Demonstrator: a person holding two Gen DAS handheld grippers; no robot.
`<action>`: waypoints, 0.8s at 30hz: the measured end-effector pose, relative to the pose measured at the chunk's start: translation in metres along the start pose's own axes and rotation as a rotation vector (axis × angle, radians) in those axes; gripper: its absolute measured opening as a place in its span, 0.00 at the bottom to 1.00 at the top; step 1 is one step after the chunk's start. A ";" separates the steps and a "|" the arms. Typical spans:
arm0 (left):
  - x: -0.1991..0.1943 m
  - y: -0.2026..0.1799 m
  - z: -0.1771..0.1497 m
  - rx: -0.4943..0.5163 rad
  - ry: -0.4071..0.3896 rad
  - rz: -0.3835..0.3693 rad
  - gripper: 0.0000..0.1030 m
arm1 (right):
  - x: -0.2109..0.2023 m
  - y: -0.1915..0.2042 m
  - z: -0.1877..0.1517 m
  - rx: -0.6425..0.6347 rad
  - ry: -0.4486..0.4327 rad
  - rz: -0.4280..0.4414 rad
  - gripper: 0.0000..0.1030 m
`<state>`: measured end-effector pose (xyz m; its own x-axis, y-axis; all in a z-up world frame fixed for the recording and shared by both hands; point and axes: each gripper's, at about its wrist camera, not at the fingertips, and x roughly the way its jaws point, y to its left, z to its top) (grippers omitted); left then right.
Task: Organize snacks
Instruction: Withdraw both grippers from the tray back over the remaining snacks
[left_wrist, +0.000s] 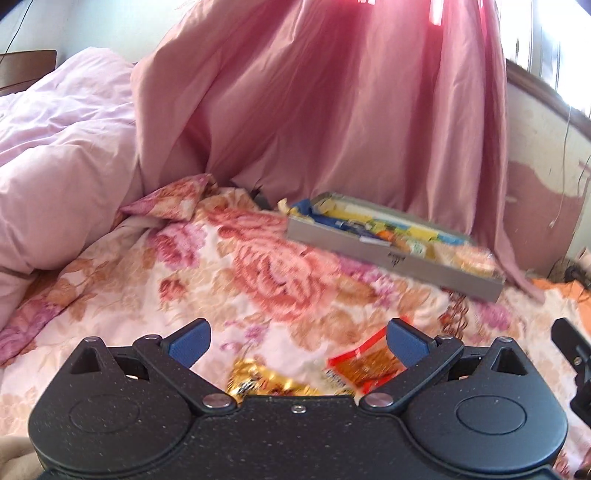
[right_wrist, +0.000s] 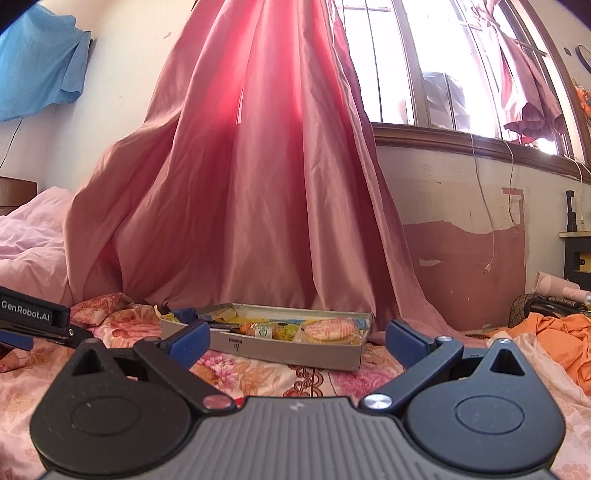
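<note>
A shallow grey box (left_wrist: 391, 254) lies on the floral bedspread (left_wrist: 240, 280) and holds several snack packets, among them a round orange-striped cookie pack (right_wrist: 330, 329). It also shows in the right wrist view (right_wrist: 280, 350), straight ahead. My left gripper (left_wrist: 297, 339) is open and empty. Just below it lie a gold packet (left_wrist: 266, 384) and a red-and-orange packet (left_wrist: 369, 365). My right gripper (right_wrist: 297, 338) is open and empty, a little short of the box.
A pink curtain (right_wrist: 251, 184) hangs behind the box. A pink duvet (left_wrist: 62, 155) is piled at the left. Orange cloth (right_wrist: 554, 339) lies at the right. The left gripper's body (right_wrist: 33, 317) shows at the left edge of the right wrist view.
</note>
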<state>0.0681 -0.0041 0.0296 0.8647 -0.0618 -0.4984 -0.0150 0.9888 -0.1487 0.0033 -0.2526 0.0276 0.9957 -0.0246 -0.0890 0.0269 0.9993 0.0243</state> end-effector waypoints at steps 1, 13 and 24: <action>-0.001 0.002 -0.003 0.002 0.015 0.011 0.98 | -0.003 0.001 -0.002 -0.007 0.013 0.001 1.00; 0.006 0.018 -0.034 -0.011 0.248 0.037 0.96 | -0.015 0.018 -0.018 -0.087 0.188 0.091 1.00; 0.030 0.033 -0.043 -0.066 0.348 0.127 0.94 | 0.004 0.031 -0.035 -0.123 0.382 0.152 1.00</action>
<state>0.0720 0.0212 -0.0266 0.6316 0.0072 -0.7753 -0.1536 0.9813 -0.1160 0.0048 -0.2208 -0.0065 0.8825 0.1120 -0.4568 -0.1515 0.9872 -0.0507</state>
